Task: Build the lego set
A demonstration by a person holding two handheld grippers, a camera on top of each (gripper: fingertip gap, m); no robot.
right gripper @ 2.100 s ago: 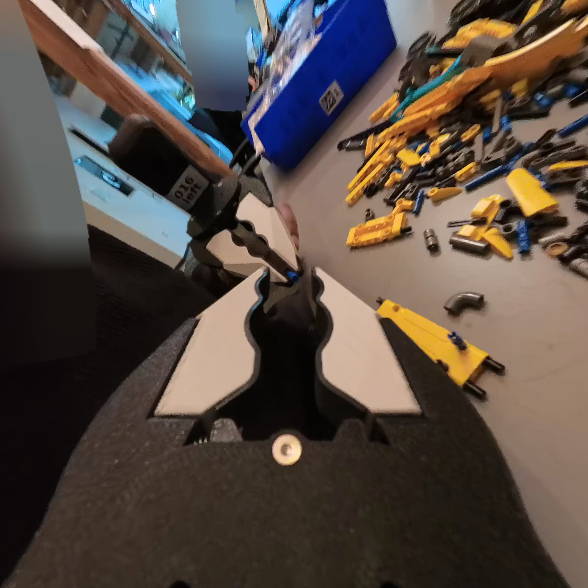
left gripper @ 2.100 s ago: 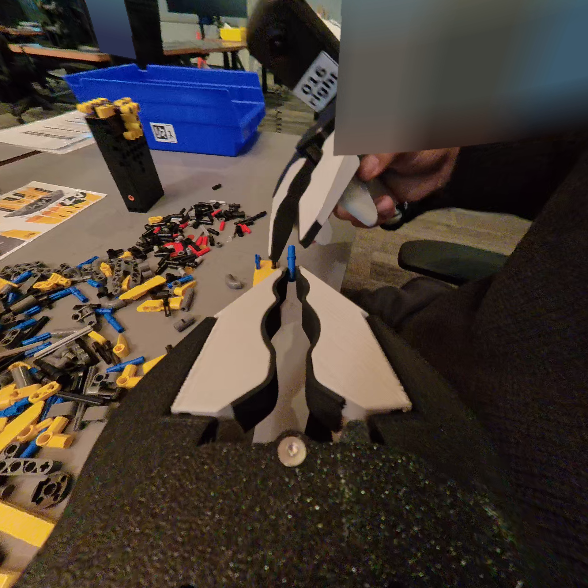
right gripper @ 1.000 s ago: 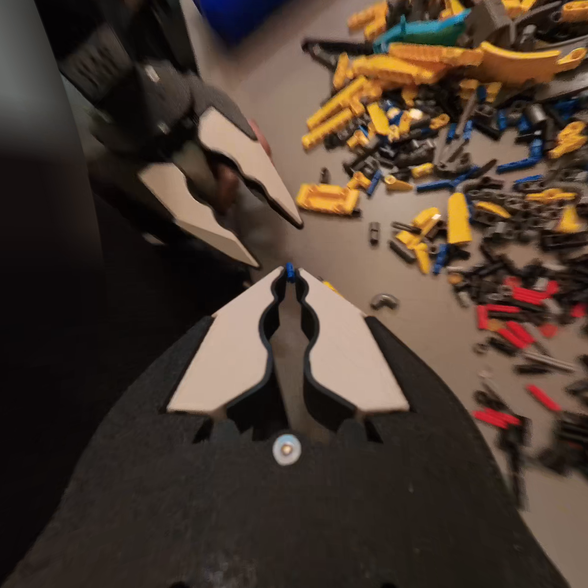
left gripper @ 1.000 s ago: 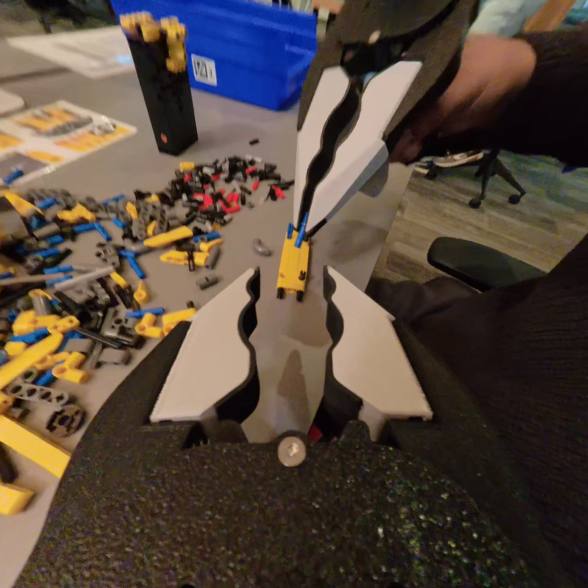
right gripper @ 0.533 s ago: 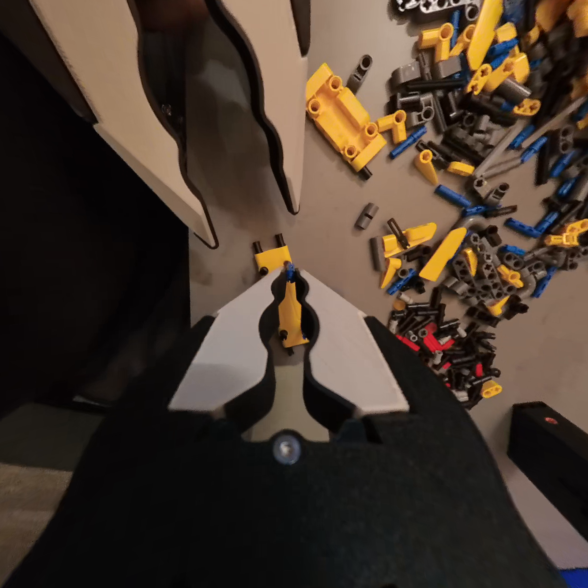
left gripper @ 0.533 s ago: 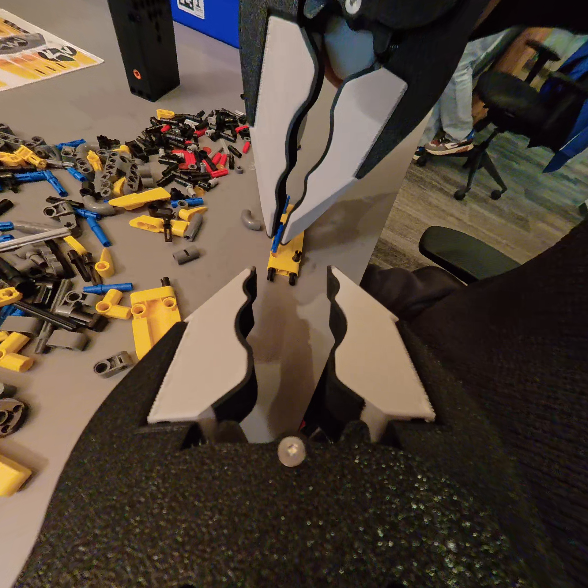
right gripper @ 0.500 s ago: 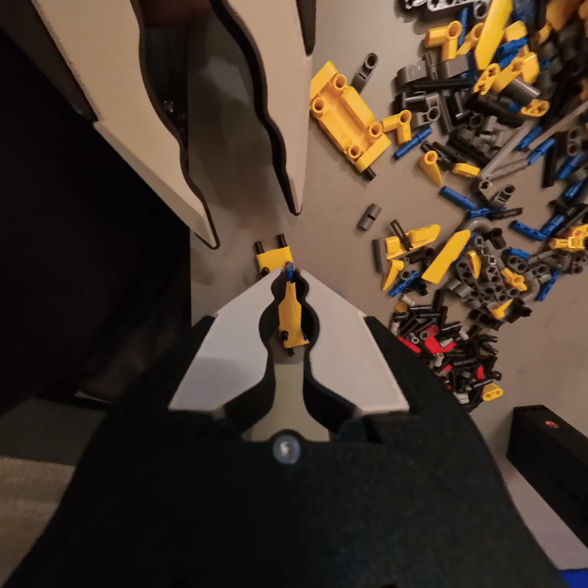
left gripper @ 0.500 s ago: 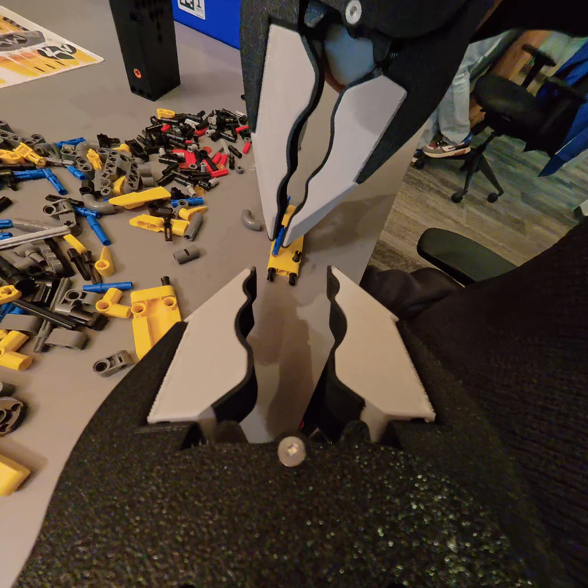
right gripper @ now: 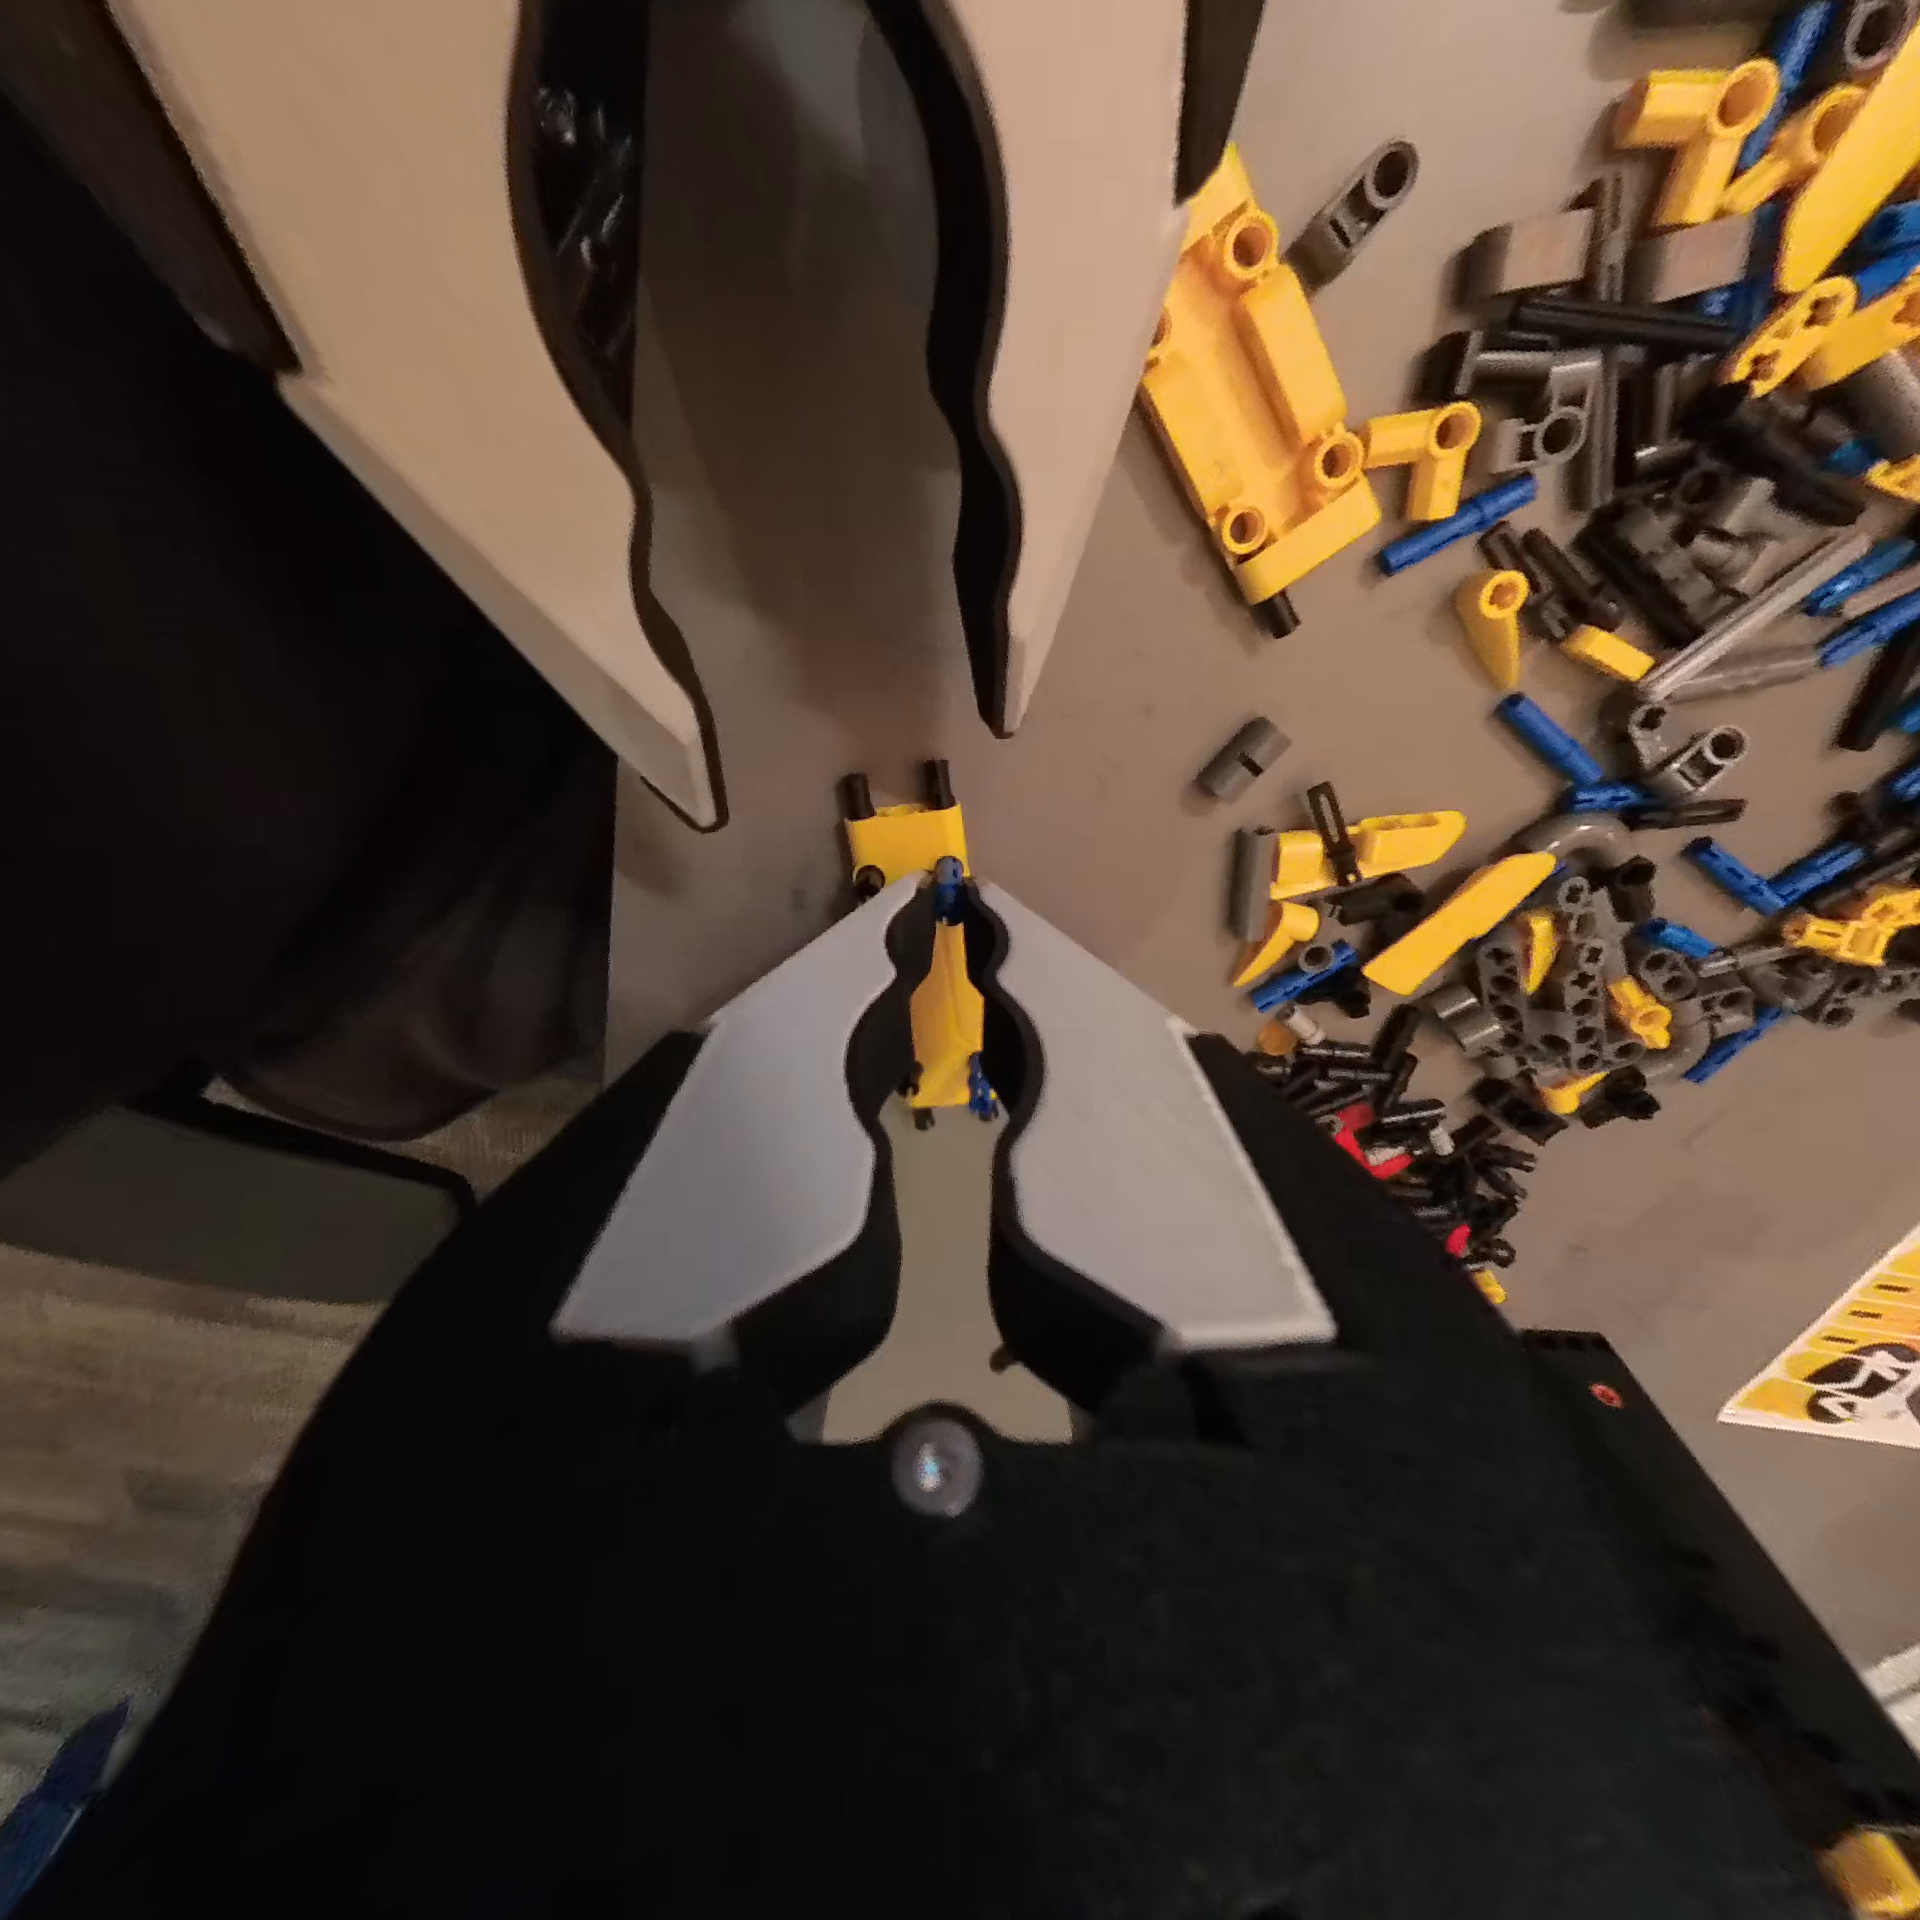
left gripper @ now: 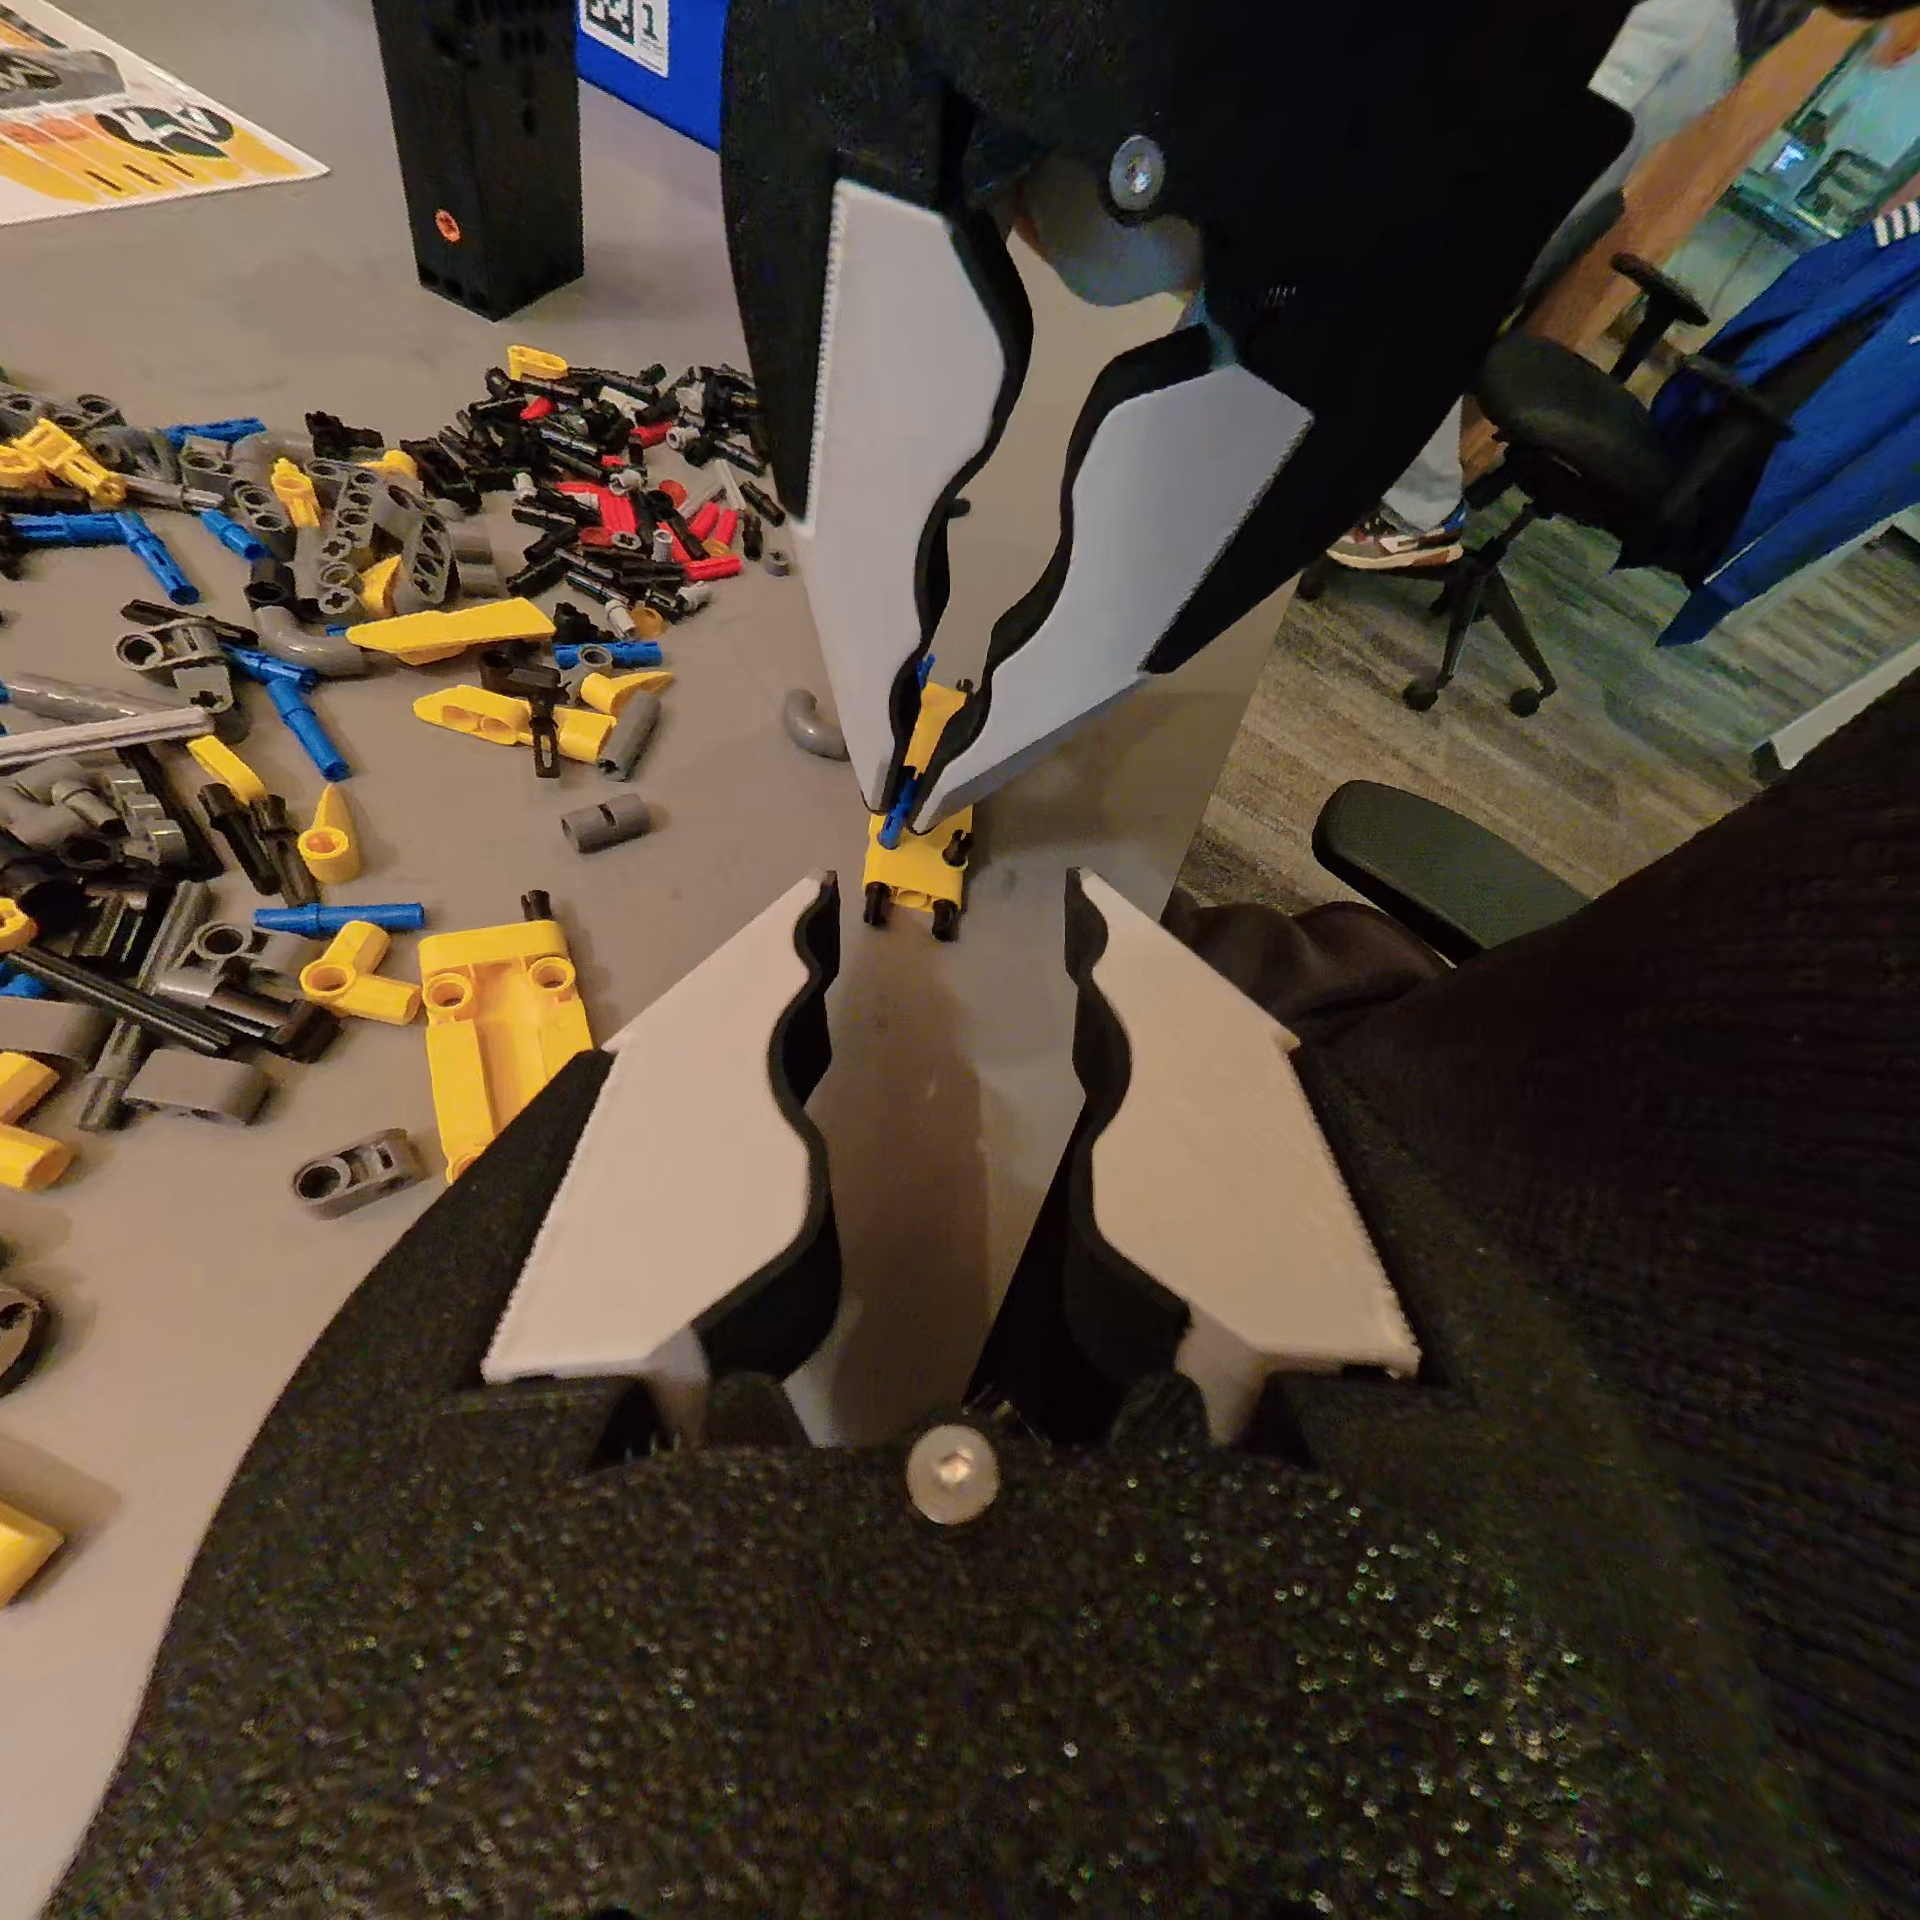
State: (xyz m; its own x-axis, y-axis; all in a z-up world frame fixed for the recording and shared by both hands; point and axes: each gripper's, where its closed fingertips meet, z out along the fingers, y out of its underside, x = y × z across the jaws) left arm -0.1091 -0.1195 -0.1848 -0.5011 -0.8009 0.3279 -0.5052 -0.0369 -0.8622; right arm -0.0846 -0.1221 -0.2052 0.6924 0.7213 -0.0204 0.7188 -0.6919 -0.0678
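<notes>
Right gripper (right gripper: 943, 883) pinches a small blue plastic connector pin (right gripper: 947, 878) over a long yellow plastic panel piece (left gripper: 918, 847).

The left gripper (left gripper: 951, 894) hangs just short of the panel's near end, fingers spread wide and holding nothing; the panel lies flat near the grey tabletop's (left gripper: 727, 862) edge, beside scattered yellow, black, blue and red building parts (left gripper: 343, 623).

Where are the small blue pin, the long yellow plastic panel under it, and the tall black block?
small blue pin (left gripper: 902, 806), left wrist view, its tip.
long yellow plastic panel (left gripper: 920, 864), left wrist view, near end.
tall black block (left gripper: 488, 156), left wrist view, front face.
</notes>
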